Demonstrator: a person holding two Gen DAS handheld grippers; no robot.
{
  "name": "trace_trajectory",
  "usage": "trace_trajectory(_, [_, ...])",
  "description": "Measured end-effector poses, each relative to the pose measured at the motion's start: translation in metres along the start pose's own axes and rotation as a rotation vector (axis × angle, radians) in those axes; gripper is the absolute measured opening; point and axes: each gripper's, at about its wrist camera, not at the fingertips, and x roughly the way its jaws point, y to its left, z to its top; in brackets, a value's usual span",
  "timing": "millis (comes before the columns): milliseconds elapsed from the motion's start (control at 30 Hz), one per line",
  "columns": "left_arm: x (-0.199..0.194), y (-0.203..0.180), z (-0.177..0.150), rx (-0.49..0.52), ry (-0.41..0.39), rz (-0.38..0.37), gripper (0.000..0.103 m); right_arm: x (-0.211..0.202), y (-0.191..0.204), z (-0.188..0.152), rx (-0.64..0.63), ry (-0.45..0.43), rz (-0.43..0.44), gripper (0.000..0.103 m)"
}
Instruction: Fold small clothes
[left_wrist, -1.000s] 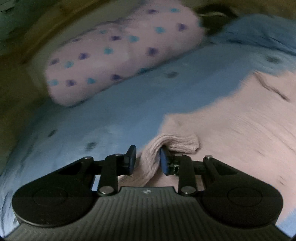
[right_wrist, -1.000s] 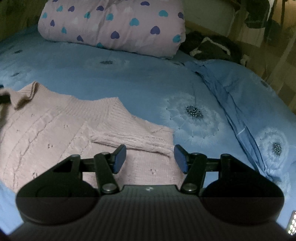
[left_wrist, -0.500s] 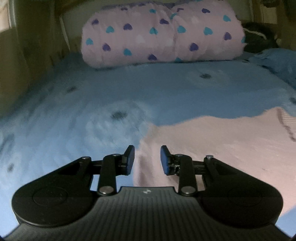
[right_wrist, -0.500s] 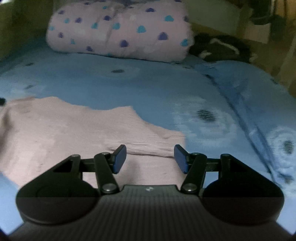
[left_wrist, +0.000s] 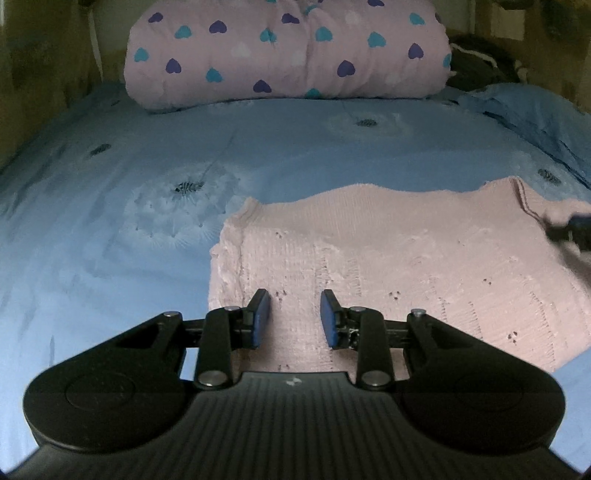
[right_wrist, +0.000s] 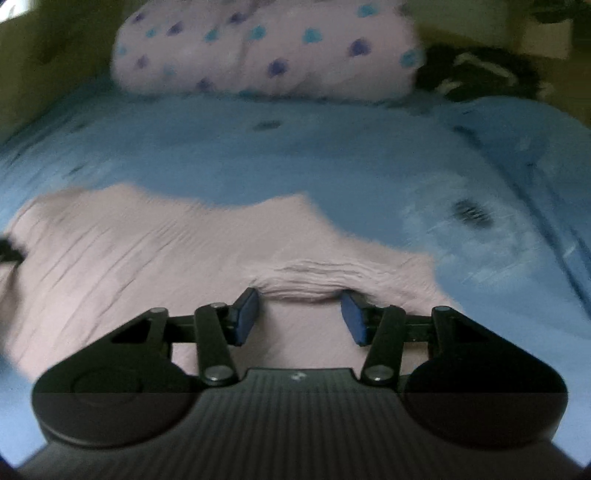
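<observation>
Sweater: pink knit sweater (left_wrist: 388, 266) lay spread flat on the blue bedsheet (left_wrist: 147, 184), low in both views; its left edge was folded over in a narrow band.
Left gripper: left gripper (left_wrist: 294, 317) hovered over the sweater's near left part, jaws a modest way apart, nothing pinched between the pads; only flat knit showed in the gap.
Left, change: a second before, a bunched roll of knit stood between these pads; half a second before, the gap was already empty. The jaw gap looked the same throughout. The view had levelled from a tilted one.
Right gripper: right gripper (right_wrist: 300, 317) sat low over the sweater's right side, jaws closing, a raised wrinkle of knit (right_wrist: 310, 280) just ahead of the fingertips. Frame blurred; could not tell whether the pads touched it, and no grip was seen.
Right, change: gap narrower than in both earlier frames; the ridge of cloth lay nearer the tips than before.
Surroundings: heart-print pink bedroll (left_wrist: 288, 51) at the head of the bed, dark clothing (left_wrist: 480, 55) beside it at right, both well apart from the sweater.
</observation>
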Motion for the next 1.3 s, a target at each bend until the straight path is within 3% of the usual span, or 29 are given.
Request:
trace_trajectory(133, [0.002, 0.008, 0.001, -0.031, -0.003, -0.027, 0.036, 0.008, -0.023, 0.003, 0.117, -0.074, -0.149, 0.052])
trace_trajectory(333, [0.002, 0.011, 0.0, -0.039, 0.0, -0.031, 0.036, 0.007, -0.056, -0.004, 0.288, -0.108, -0.25, 0.053])
trace_trajectory(600, [0.0, 0.01, 0.0, -0.041, 0.004, -0.03, 0.036, -0.01, -0.059, 0.001, 0.323, -0.166, -0.229, 0.053])
trace_trajectory(800, [0.001, 0.01, -0.001, -0.044, 0.003, -0.03, 0.036, 0.0, -0.044, 0.001, 0.242, -0.067, -0.173, 0.053])
trace_trajectory(867, [0.0, 0.01, -0.001, -0.044, 0.004, -0.031, 0.036, 0.014, -0.041, -0.006, 0.217, 0.006, -0.198, 0.053])
trace_trajectory(1000, [-0.002, 0.013, 0.0, -0.056, 0.01, -0.04, 0.036, 0.017, -0.053, -0.013, 0.291, 0.005, -0.169, 0.059])
trace_trajectory(1167, [-0.006, 0.017, 0.003, -0.085, 0.016, -0.055, 0.036, -0.008, -0.055, -0.016, 0.356, -0.055, -0.221, 0.061])
trace_trajectory(1300, [-0.011, 0.02, 0.002, -0.111, 0.02, -0.066, 0.036, -0.034, -0.056, -0.02, 0.41, -0.047, -0.178, 0.061])
